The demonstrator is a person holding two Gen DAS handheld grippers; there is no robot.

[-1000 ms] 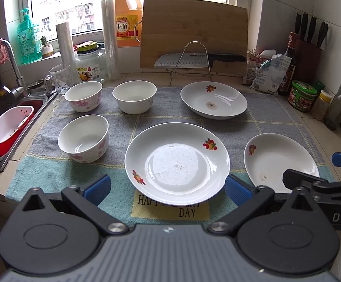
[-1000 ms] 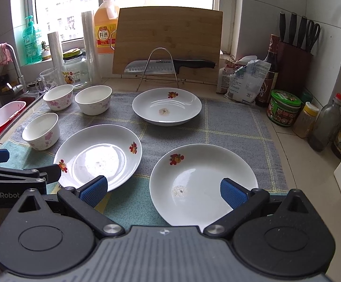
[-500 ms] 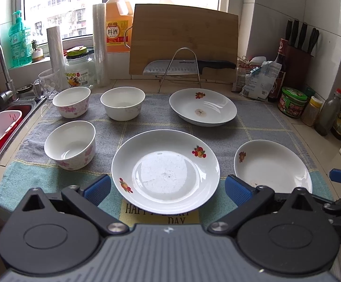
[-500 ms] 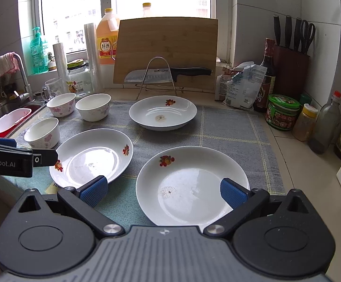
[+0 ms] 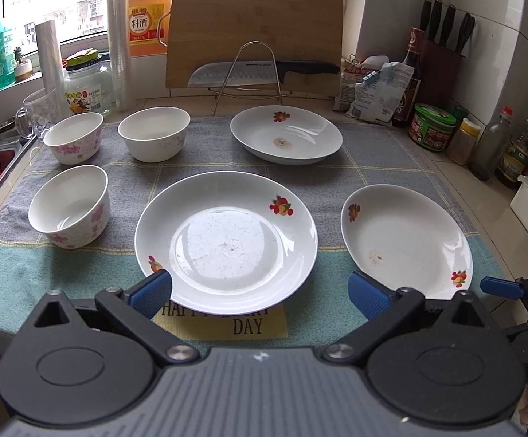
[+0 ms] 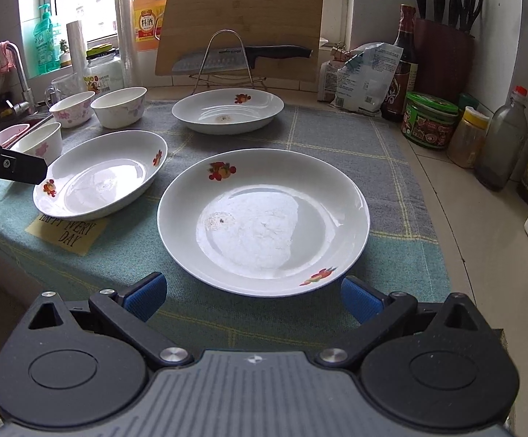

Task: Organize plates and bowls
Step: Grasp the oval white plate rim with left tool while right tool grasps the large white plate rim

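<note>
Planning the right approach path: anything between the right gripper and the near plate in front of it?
Nothing but bare towel. In the right wrist view the open right gripper faces the near plate directly.

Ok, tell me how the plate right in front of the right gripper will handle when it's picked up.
The near plate looks like glazed ceramic, so it is probably stiff, breakable and fairly heavy for its size. Its glossy surface may slip between the pads. It lies flat on the towel, so only its thin sloping rim offers a grip to the open right gripper.
</note>
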